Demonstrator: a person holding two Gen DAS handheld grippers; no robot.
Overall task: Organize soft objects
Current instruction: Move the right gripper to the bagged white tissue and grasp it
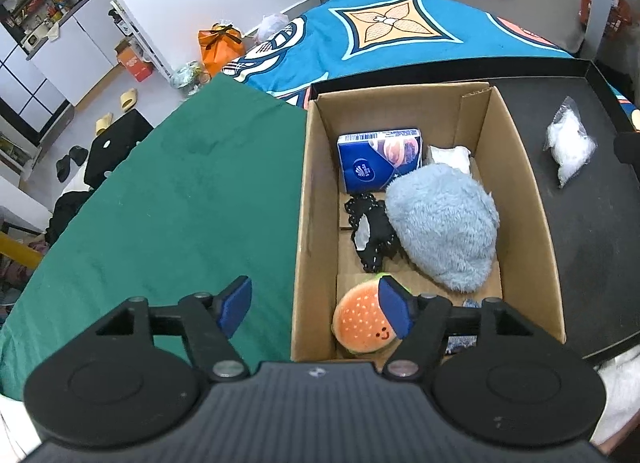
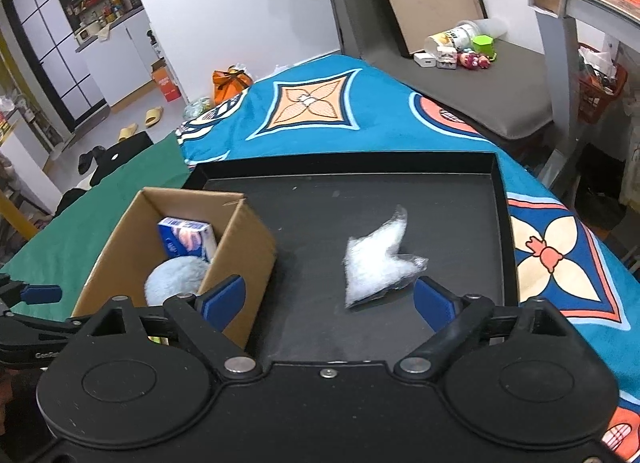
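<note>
A cardboard box [image 1: 316, 191] stands on a black tray [image 1: 580, 223]. In it lie a blue tissue pack [image 1: 378, 161], a fluffy light-blue plush [image 1: 444, 223], a black lace piece [image 1: 370, 233] and a burger plush [image 1: 360, 319]. My left gripper [image 1: 316, 309] is open and empty above the box's left wall, near the burger plush. A clear bag of white stuffing [image 2: 376, 263] lies on the tray [image 2: 360, 179]. My right gripper [image 2: 330, 303] is open and empty just in front of the bag. The box [image 2: 248, 247] shows at left there.
A green cloth [image 1: 160, 203] covers the surface left of the box. A blue patterned blanket [image 2: 312, 103] lies beyond and right of the tray. Small toys and a container [image 2: 460, 51] sit on a grey mat at the back. A table leg [image 2: 556, 75] stands at right.
</note>
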